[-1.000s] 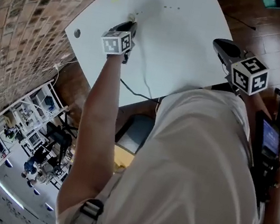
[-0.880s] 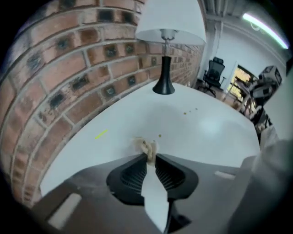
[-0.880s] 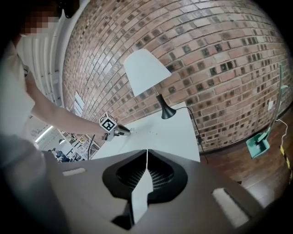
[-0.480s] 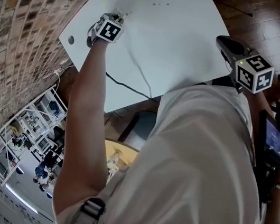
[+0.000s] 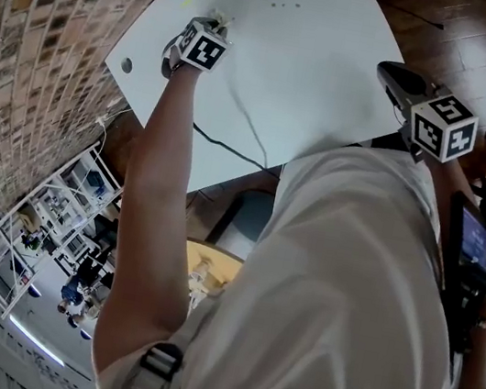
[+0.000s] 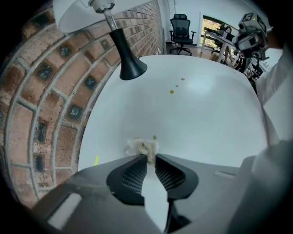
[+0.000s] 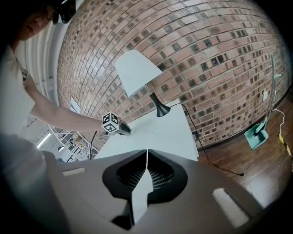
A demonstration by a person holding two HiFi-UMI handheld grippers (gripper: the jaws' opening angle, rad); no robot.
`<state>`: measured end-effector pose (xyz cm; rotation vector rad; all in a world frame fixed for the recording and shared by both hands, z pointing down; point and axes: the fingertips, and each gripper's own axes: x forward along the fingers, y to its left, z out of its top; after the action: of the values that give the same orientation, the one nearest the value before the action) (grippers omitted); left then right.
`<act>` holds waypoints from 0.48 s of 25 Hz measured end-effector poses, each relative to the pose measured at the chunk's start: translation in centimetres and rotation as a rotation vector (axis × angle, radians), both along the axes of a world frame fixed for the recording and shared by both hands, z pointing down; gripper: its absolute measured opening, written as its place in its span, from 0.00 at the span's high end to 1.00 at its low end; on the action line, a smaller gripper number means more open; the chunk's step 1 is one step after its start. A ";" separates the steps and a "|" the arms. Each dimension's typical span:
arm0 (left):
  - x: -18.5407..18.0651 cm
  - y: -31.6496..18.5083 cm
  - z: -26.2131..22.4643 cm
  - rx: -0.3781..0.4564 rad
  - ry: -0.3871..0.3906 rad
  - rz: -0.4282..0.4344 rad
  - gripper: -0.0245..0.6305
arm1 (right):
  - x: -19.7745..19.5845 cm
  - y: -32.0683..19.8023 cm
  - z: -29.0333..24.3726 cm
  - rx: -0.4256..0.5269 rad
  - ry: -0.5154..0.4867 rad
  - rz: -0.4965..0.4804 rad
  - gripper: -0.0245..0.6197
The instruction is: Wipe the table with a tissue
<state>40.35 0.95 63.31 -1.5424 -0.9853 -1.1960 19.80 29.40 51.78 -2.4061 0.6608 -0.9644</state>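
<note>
Wiping in progress: the left gripper (image 6: 150, 157) points steeply down at the white tabletop (image 6: 206, 114), its fingers (image 6: 132, 172) closed nearly together on a small crumpled tissue (image 6: 143, 147), which bunches out past the fingertips and appears to press on the surface near the edge that runs along the brick wall (image 6: 41, 91). A small dark speck (image 6: 154, 137) lies just beside the wad, and a pair of greenish specks (image 6: 172, 91) sits well apart from it, farther toward the middle of the tabletop and short of the black lamp base (image 6: 132, 68); a thin yellow mark (image 6: 96, 160) shows close to the wall-side edge. The right gripper (image 7: 146, 153) is held off the near corner of the tabletop, angled toward it from a distance, its fingers (image 7: 161, 176) shut together with nothing between them. Judging by the marks that remain, the job looks only partly done: the nearest speck seems next in line, the farther pair and most of the broad surface are left to wipe.
</note>
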 end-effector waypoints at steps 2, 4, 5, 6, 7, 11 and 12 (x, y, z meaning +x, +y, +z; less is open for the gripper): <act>-0.3 0.9 -0.1 -0.019 -0.013 0.016 0.86 | 0.0 0.2 -0.1 0.001 0.000 0.004 0.94; -0.6 2.2 -0.1 -0.030 -0.024 0.044 0.86 | 0.0 0.4 -0.1 0.003 -0.001 0.008 0.94; -0.7 2.6 -0.1 -0.022 -0.024 0.062 0.86 | 0.0 0.5 -0.1 0.005 -0.002 0.011 0.94; -0.7 2.8 -0.1 -0.011 -0.023 0.077 0.86 | 0.0 0.6 0.0 0.008 -0.003 0.015 0.94; -0.7 3.0 -0.1 -0.006 -0.023 0.086 0.86 | -0.1 0.7 0.0 0.010 -0.005 0.018 0.94; -1.4 4.2 -0.3 -0.056 -0.051 0.099 0.86 | -0.3 0.7 0.2 0.019 -0.014 0.021 0.94; -1.7 4.6 -0.3 -0.058 -0.059 0.112 0.86 | -0.3 0.7 0.3 0.021 -0.016 0.022 0.94</act>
<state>38.69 5.58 63.04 -1.4836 -1.1397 -1.1488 19.50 30.07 52.05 -2.3798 0.6345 -0.9615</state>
